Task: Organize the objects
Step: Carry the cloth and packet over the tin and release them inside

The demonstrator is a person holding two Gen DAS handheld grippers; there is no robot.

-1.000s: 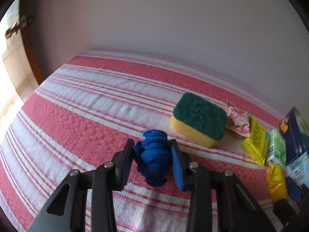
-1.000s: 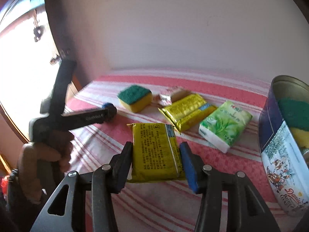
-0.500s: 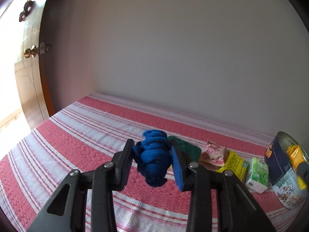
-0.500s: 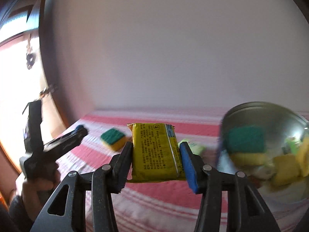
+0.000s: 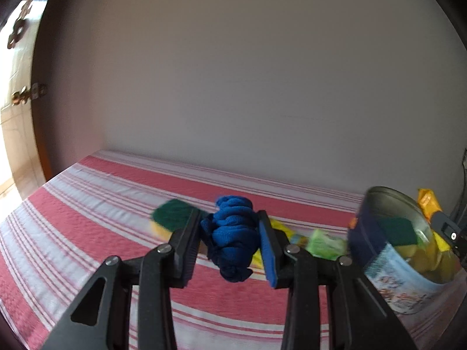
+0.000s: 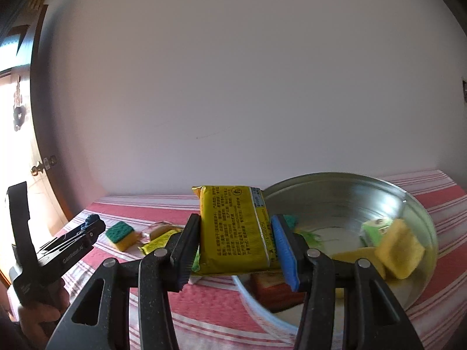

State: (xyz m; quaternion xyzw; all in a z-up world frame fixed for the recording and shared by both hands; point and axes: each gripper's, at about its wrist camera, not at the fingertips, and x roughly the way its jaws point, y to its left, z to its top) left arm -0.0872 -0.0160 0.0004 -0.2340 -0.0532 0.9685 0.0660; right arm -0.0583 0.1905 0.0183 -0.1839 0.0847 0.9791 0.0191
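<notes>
The left gripper [image 5: 229,243] clamps a bunched blue cloth [image 5: 233,237] at frame centre, while the right gripper [image 6: 236,245] pinches a yellow packet [image 6: 233,229] left of the open tin [image 6: 364,192].

A red-and-white striped cloth [image 5: 96,204] carries a green-topped sponge [image 5: 170,218], packets [image 6: 157,240] and a round tin [image 5: 394,250].

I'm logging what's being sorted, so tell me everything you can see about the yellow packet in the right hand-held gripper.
The flat yellow plastic packet looks sealed, with small dark print and a blue-and-white strip down its right edge. It stands upright, lifted off the striped cloth, clamped at both side edges between the pads of the right hand-held gripper, just in front of the round metal tin. Nothing else touches it.
</notes>
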